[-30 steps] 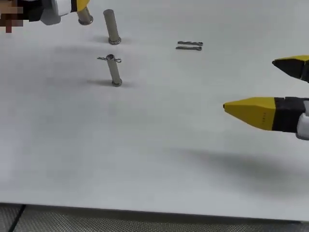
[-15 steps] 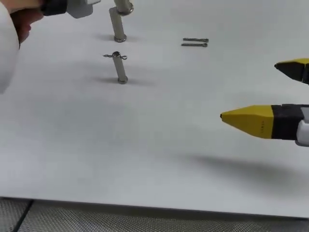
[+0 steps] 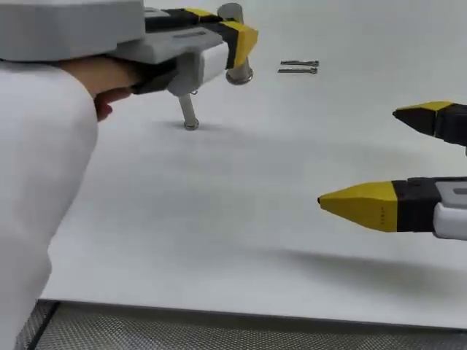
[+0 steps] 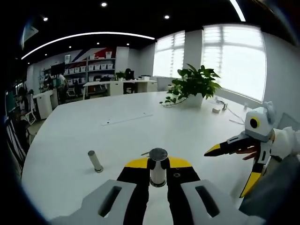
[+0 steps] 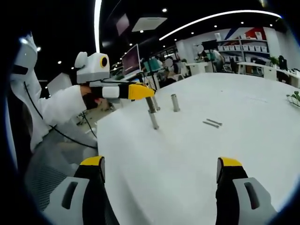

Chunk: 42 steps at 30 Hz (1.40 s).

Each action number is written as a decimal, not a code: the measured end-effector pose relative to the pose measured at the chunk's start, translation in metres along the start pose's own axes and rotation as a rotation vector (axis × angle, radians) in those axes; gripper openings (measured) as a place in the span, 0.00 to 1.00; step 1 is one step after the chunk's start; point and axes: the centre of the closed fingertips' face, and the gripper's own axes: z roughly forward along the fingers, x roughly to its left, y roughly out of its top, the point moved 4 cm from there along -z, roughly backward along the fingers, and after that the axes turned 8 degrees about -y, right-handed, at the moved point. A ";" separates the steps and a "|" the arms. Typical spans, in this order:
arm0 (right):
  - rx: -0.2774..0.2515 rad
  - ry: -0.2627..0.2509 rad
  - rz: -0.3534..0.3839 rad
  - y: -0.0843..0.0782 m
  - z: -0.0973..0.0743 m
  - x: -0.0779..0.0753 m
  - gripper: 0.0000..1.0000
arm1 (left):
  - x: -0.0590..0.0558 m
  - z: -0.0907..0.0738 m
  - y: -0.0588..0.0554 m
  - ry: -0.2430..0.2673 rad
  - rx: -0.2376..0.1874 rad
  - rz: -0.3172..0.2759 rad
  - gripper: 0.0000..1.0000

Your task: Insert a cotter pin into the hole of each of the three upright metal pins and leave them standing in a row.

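The left gripper (image 3: 243,42) is reaching over the far part of the table (image 3: 219,240). Its yellow-tipped jaws are pinching a metal pin (image 4: 158,169) by the shaft and holding it upright, plain end up. Whether its flanged foot is touching the surface I cannot tell. A second pin (image 3: 189,115) is standing just beside it, on the person's side, with its upper part hidden under the gripper body. A third pin (image 5: 175,102) is standing upright a little beyond those two, apart from both. Two loose cotter pins (image 3: 299,67) are lying flat, side by side, to the right of the pins and well apart from them. The right gripper (image 3: 356,157) is hovering at the right of the head view, its jaws spread wide with nothing between them, and it is pointing towards the pins.

The table is showing as a wide, white, matt surface, and soft shadows are falling on it under both grippers. A grey mesh-like floor (image 3: 219,332) is showing past its near edge, and a white sleeve (image 3: 36,189) is covering the left of the head view. An open office is lying around the table. A potted plant (image 4: 193,85) is sitting near the table's far side. Tall windows (image 4: 239,56) with blinds are letting in daylight. Shelves (image 4: 89,58) with boxes are lining the back wall, and a curved strip light (image 4: 89,36) and small spots are glowing in the dark ceiling
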 end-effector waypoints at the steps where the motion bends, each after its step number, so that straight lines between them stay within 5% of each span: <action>1: 0.000 0.000 -0.001 0.000 0.000 0.000 0.98 | -0.001 0.002 -0.004 0.005 0.004 -0.006 0.10; 14: -0.011 0.021 -0.001 0.001 0.000 0.007 0.97 | -0.013 0.018 -0.047 0.049 0.135 -0.014 0.10; 25: -0.006 0.032 -0.002 0.000 0.002 0.009 0.96 | -0.013 0.025 -0.062 0.044 0.191 -0.089 0.10; 42: 0.008 0.047 0.000 -0.003 0.003 0.011 0.96 | -0.019 0.028 -0.073 0.066 0.209 -0.113 0.10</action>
